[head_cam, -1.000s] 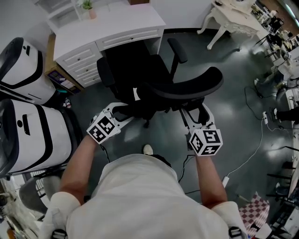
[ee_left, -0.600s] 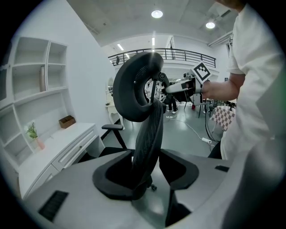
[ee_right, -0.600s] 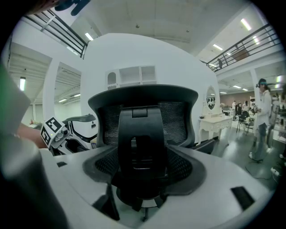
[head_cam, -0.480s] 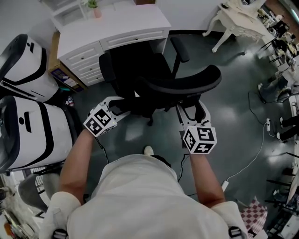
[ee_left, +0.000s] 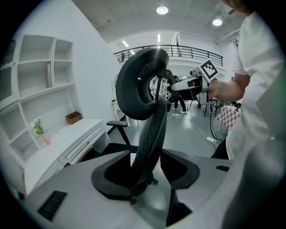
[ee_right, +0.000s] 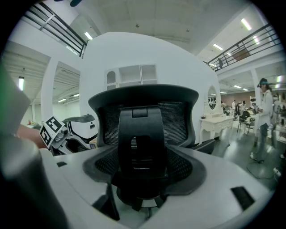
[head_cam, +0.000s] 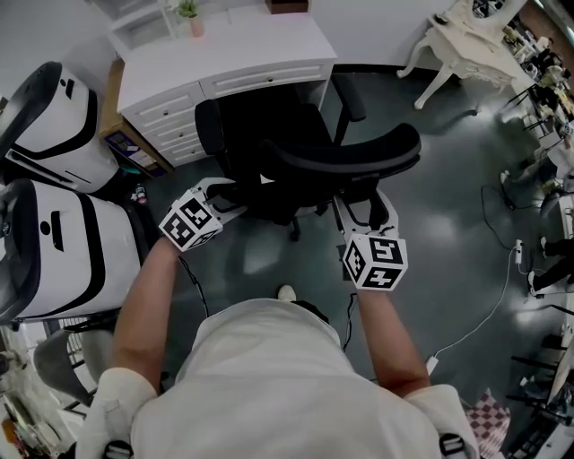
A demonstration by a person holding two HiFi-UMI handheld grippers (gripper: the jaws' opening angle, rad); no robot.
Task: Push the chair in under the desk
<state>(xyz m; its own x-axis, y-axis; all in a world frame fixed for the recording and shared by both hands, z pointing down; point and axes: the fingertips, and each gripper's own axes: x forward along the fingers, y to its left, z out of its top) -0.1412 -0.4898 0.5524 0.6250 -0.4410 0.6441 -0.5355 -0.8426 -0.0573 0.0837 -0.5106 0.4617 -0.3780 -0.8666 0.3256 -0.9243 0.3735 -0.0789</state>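
A black mesh office chair (head_cam: 341, 157) stands with its seat partly under the white desk (head_cam: 224, 54), its curved backrest toward me. My left gripper (head_cam: 226, 195) is at the backrest's left edge. In the left gripper view that edge (ee_left: 149, 134) runs down between the jaws of the left gripper (ee_left: 147, 176), which have just been opening; floor shows beside the right pad. My right gripper (head_cam: 366, 204) sits low behind the backrest. In the right gripper view the right gripper (ee_right: 143, 179) has its jaws spread either side of the chair's black centre spine (ee_right: 140, 147).
Two large white-and-black pods (head_cam: 54, 242) stand close on the left. A white ornate table (head_cam: 457, 36) is at the upper right. A cable (head_cam: 484, 305) trails over the grey floor at right. A small plant (head_cam: 190, 13) stands on the desk.
The chair has rolled toward the desk, its seat further under it. Both grippers have travelled forward with the backrest.
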